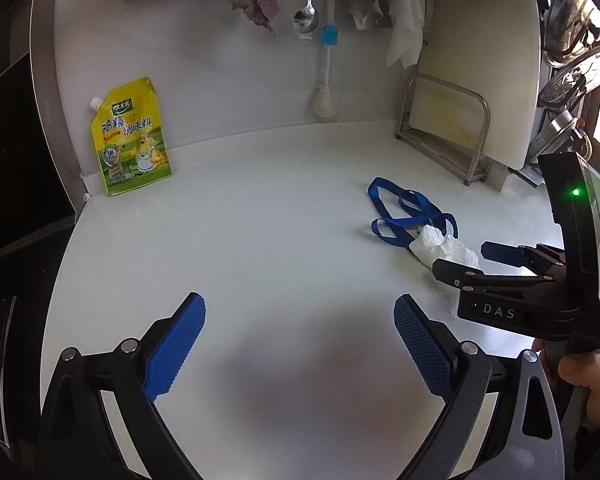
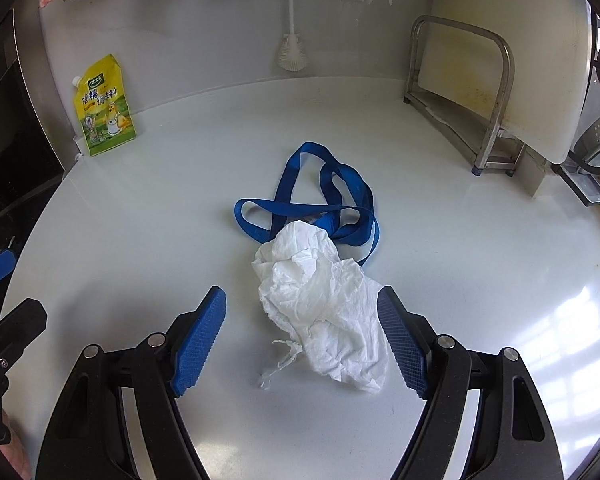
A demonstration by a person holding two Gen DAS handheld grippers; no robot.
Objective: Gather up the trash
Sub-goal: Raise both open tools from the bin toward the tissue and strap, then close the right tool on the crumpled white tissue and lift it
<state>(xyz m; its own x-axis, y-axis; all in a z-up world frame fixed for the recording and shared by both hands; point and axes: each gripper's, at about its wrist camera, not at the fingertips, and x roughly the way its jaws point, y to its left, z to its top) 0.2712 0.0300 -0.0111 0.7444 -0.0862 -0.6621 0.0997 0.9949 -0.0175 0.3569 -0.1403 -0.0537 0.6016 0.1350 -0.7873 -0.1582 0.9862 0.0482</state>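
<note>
A crumpled white tissue lies on the white countertop, its far end resting on a tangled blue strap. My right gripper is open, its blue pads either side of the tissue's near half and not pressing it. From the left wrist view the right gripper covers part of the tissue, beside the strap. My left gripper is open over bare counter with nothing between its fingers. A yellow seasoning pouch leans on the back wall at the left.
A white cutting board stands in a metal rack at the back right. A brush, a spoon and cloths hang on the wall. A dark stove borders the left edge. Metal strainers are far right.
</note>
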